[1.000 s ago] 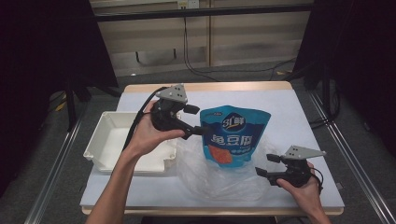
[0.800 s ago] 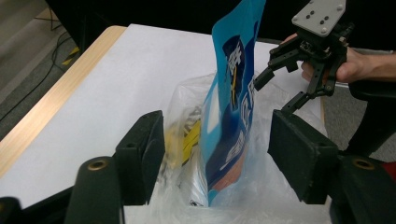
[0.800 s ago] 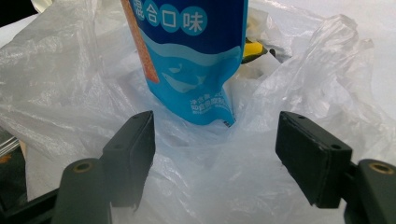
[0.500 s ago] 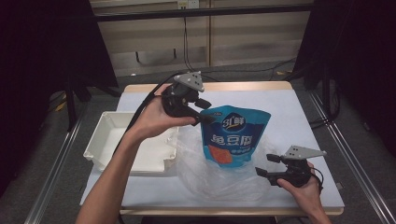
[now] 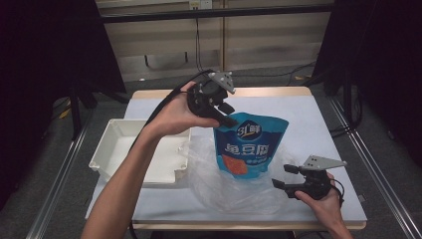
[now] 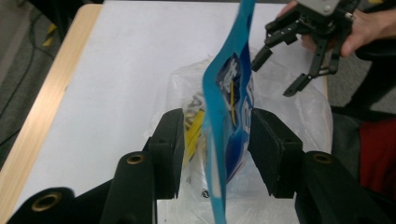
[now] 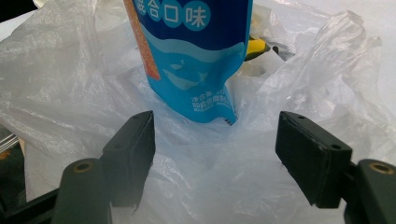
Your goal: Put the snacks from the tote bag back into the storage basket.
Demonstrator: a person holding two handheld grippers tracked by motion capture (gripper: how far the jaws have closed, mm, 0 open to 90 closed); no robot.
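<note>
A: Quickly, left gripper (image 5: 228,115) in the high view: up over the far half of the table (image 5: 308,124), at the top left corner of the blue pouch (image 5: 246,149), which stands upright with its foot down in the clear plastic bag (image 5: 234,186)

B: Left gripper view gives what the high one hides. The pouch's upper edge runs between the two black jaws, edge-on. The jaws have just been closing, the right pad looks against the film, and there's a gap on the left side, so I can't tell if it's really clamped

A: OK. Right gripper (image 5: 281,176)?

B: Low at the near right, just beside the bag. In the right gripper view its jaws stand wide with crumpled plastic between and below them, pads not pressing it. The pouch bottom sits ahead of them, inside the bag

A: That view also shows something yellow and black behind the pouch in the bag, can't tell what

B: Same yellow shows in the left gripper view beside the pouch

A: Surroundings: white tray (image 5: 119,149) at the left of the table, touching the bag's edge, under the person's left forearm. Nothing between the right gripper and the bag

B: Grippers well apart, pouch between them
</note>
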